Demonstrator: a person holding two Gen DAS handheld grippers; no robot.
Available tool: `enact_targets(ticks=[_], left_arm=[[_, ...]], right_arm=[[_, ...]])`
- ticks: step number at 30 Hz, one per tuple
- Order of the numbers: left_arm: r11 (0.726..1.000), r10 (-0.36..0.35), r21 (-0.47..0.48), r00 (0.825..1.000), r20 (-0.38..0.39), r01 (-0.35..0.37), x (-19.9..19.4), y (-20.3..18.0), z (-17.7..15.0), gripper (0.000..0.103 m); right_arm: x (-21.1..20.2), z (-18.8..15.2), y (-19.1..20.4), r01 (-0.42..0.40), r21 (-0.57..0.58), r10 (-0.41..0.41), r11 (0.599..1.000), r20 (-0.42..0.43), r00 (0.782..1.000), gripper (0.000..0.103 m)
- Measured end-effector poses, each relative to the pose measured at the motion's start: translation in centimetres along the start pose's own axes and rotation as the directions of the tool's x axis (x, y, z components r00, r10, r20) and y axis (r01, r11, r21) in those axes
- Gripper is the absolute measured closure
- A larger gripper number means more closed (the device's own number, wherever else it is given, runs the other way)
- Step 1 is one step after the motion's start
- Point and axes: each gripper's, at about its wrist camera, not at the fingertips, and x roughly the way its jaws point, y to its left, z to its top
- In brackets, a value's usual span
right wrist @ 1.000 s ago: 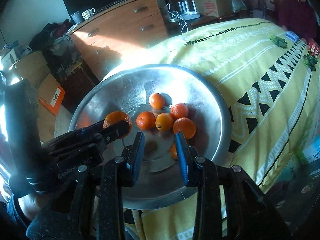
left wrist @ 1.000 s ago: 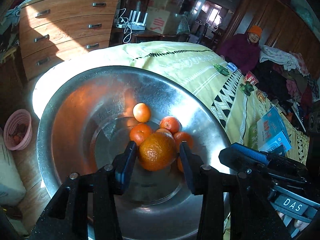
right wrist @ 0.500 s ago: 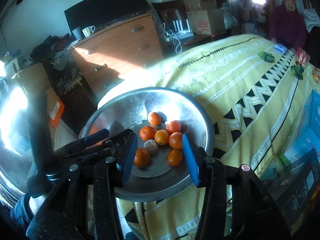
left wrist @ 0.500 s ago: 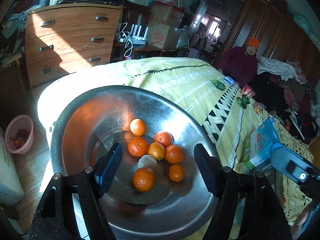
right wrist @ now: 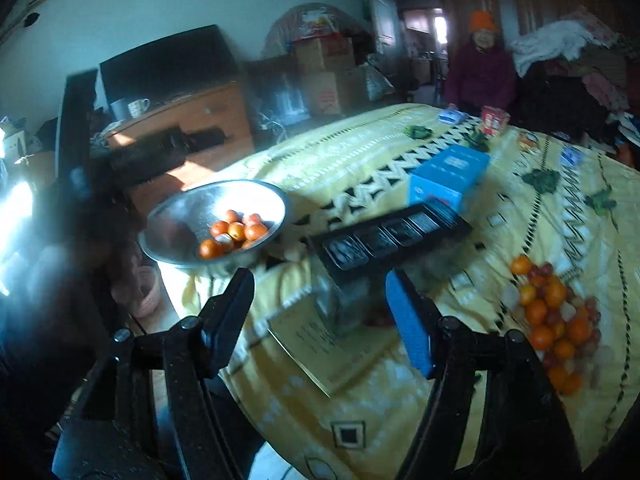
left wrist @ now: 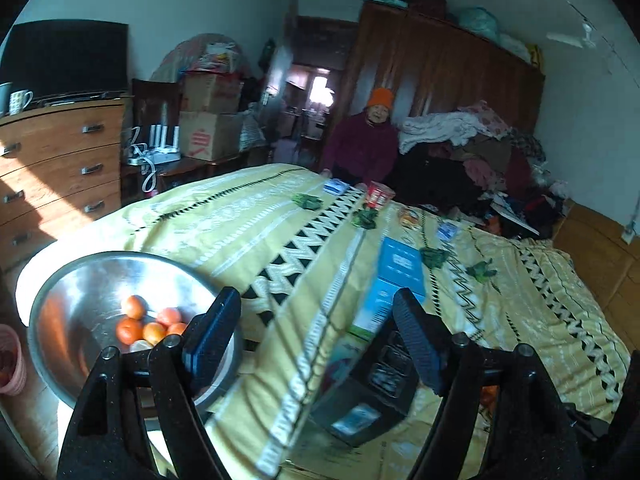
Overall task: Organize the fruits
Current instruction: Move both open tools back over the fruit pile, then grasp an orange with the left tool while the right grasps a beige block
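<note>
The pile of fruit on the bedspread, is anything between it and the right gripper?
Nothing visible. The right gripper, jaws just opened and empty, hangs over open bedspread; the fruit pile lies to its right. The black tray sits farther back, out of that path.

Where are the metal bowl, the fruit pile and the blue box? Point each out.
metal bowl [right wrist: 276,205], right wrist view, on its sunlit right rim.
fruit pile [right wrist: 554,312], right wrist view, on an orange mid-heap.
blue box [right wrist: 450,180], right wrist view, on its top face.
</note>
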Motion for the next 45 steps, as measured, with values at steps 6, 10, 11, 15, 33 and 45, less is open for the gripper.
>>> enact_targets(ticks=[6,10,11,15,33,45], left_arm=[[0.980,-0.156,0.111,0.982,-0.109,0.168,1.7,-9.2,-3.5,0.023],[0.951,-0.226,0.162,0.949,-0.219,0.264,3.0,-14.0,-6.8,0.023],[0.946,-0.232,0.170,0.942,-0.243,0.277,3.3,-14.8,-7.7,0.023],[0.933,-0.230,0.191,0.915,-0.332,0.304,4.9,-16.8,-10.5,0.023],[0.933,-0.181,0.186,0.850,-0.494,0.307,12.3,-19.5,-15.2,0.029],[0.920,-0.195,0.190,0.819,-0.539,0.344,16.1,-22.3,-17.2,0.030]], right_arm=[[-2.0,-5.7,-5.9,0.093,0.156,-0.082,0.983,-0.076,0.994,0.034],[-4.2,-9.1,-8.7,0.132,0.235,-0.114,0.963,-0.089,0.990,0.034],[-4.7,-9.6,-9.4,0.136,0.259,-0.117,0.956,-0.087,0.989,0.034],[-6.7,-11.5,-12.1,0.171,0.329,-0.155,0.929,-0.075,0.985,0.034],[-0.9,-13.2,-22.7,0.254,0.371,-0.205,0.893,-0.167,0.964,0.037],[1.7,-14.1,-24.3,0.272,0.336,-0.192,0.901,-0.253,0.948,0.059]])
